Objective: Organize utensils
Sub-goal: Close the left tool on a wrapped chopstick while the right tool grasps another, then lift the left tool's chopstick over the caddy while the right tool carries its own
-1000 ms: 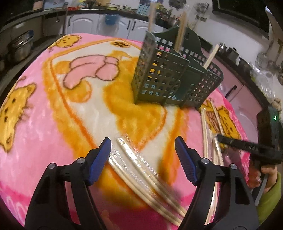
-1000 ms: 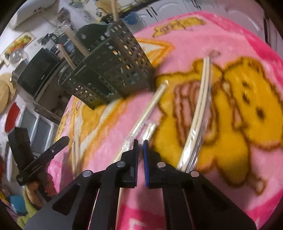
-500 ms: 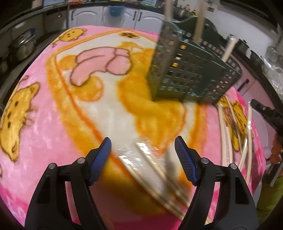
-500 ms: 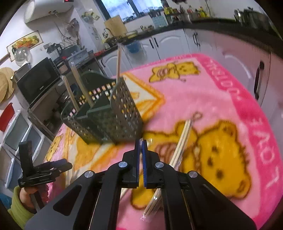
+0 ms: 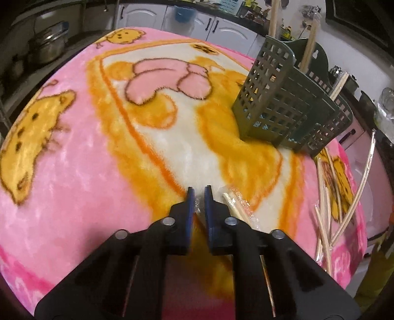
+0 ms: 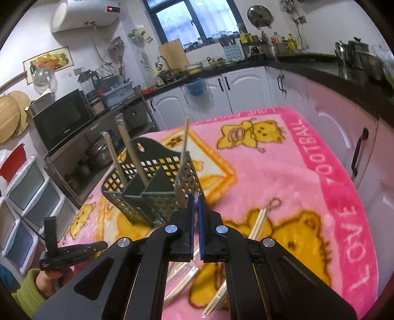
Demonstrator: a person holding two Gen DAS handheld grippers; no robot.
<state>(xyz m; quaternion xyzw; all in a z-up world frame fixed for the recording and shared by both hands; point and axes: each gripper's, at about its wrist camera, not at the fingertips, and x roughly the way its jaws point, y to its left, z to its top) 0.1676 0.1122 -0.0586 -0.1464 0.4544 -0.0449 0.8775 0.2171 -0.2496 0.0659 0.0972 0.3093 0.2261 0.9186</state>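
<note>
We've got a fuzzy pink bear blanket spread over the whole table, with "LOVE FOOTBALL" along its right edge. Past its far edge sit white cabinets under a dark countertop, a black microwave on the left, and a white water heater up on the wall.

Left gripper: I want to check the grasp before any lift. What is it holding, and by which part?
The left gripper, whose jaws have just been closing, pinches a wrapped chopstick pair by its near wrapper end.

blanket: pink, yellow bear print | basket: dark green | fingers: blue pads
</note>
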